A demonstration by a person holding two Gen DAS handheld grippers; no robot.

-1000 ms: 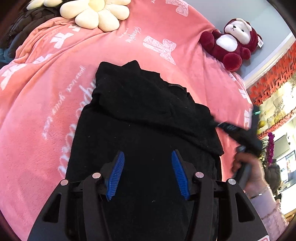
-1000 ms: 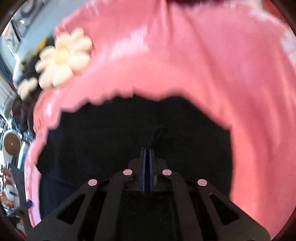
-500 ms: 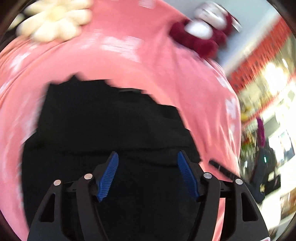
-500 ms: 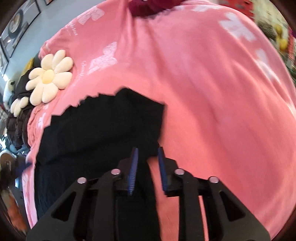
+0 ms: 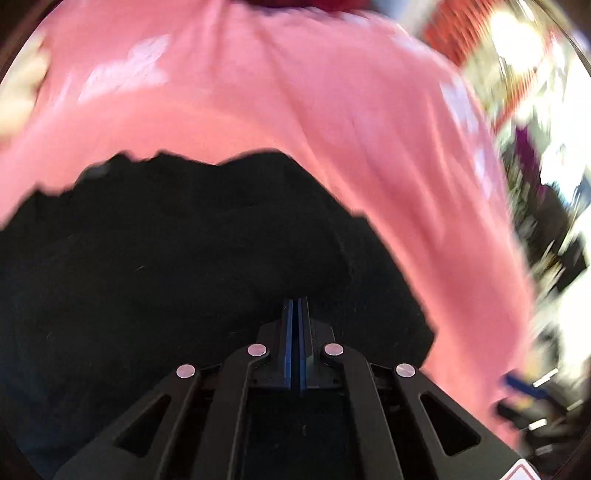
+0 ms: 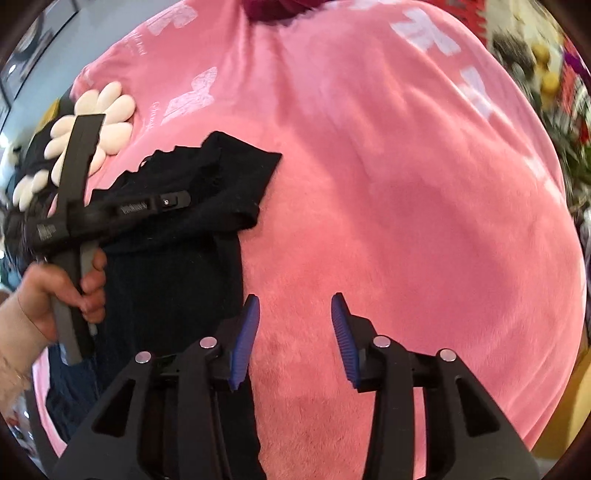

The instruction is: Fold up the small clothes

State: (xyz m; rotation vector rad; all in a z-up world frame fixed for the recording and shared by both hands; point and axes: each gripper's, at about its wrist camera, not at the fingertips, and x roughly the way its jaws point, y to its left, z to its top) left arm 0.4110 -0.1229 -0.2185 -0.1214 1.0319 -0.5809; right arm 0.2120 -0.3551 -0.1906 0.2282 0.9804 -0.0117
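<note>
A black garment (image 6: 177, 236) lies partly folded on a pink blanket (image 6: 406, 192). In the left wrist view the garment (image 5: 166, 258) fills the lower left, blurred. My left gripper (image 5: 295, 306) is shut, its blue pads pressed together on a fold of the black cloth. From the right wrist view the left gripper (image 6: 181, 201) reaches over the garment, held by a hand. My right gripper (image 6: 293, 332) is open and empty above bare blanket, just right of the garment's edge.
A cream flower-shaped cushion (image 6: 107, 122) lies at the blanket's far left. A dark red plush toy (image 6: 273, 9) sits at the far edge. Blurred shelves and lights (image 5: 535, 110) are off to the right.
My left gripper went from open to shut on the garment. My right gripper went from shut on the cloth to open and moved right, off the garment.
</note>
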